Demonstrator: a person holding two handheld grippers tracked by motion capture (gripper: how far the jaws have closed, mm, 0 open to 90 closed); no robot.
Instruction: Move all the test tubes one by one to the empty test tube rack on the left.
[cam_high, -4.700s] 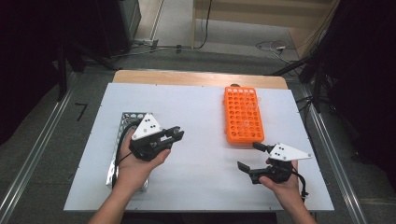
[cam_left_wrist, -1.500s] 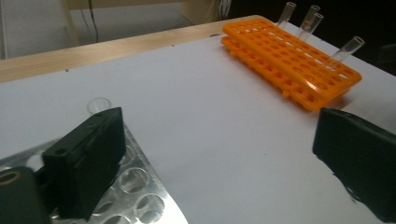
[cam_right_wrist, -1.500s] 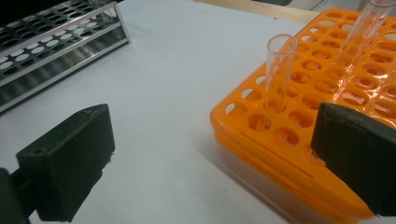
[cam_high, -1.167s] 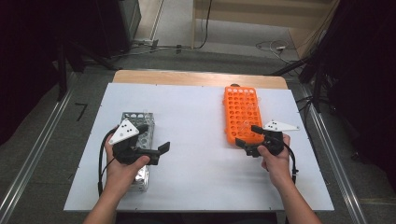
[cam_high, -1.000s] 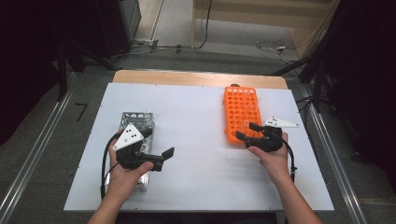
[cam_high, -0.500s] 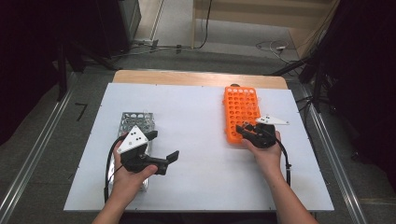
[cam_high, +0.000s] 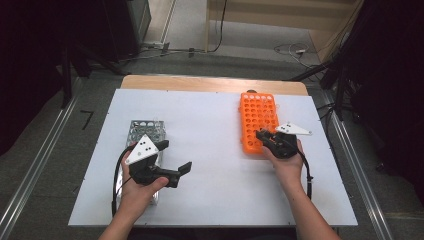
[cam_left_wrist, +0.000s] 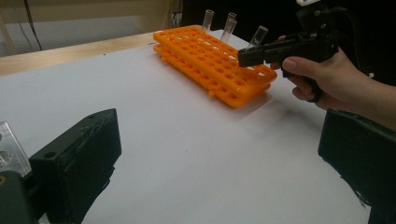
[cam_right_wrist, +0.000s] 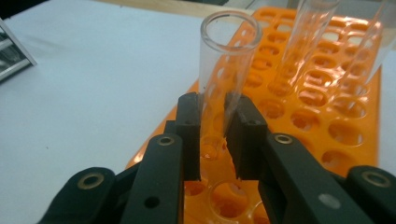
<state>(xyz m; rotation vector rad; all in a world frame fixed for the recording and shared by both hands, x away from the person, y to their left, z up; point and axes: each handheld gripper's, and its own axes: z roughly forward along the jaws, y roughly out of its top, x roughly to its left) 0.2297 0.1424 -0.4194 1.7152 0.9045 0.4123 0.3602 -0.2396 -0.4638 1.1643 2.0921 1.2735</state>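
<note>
An orange test-tube rack (cam_high: 257, 117) lies on the right half of the white table. My right gripper (cam_high: 261, 136) sits at the rack's near end, and its jaws have just been closing on a clear glass test tube (cam_right_wrist: 226, 60). The tube stands tilted in a near hole, and the pads (cam_right_wrist: 189, 126) press on both its sides. In the left gripper view that tube (cam_left_wrist: 257, 37) rises from the right gripper's tips. Two more tubes (cam_right_wrist: 303, 37) stand farther along the rack. My left gripper (cam_high: 175, 156) hovers open over bare table, with nothing between its jaws.
A metal wire rack (cam_high: 145, 129) lies at the left, under and behind my left hand. The white table top (cam_high: 210, 125) ends in a wooden strip at the far side. Dark frames and cables stand off the table to the right.
My right gripper moved from the front right of the table up to the rack's near end and shut on the tube. My left hand drew back toward the front edge.
</note>
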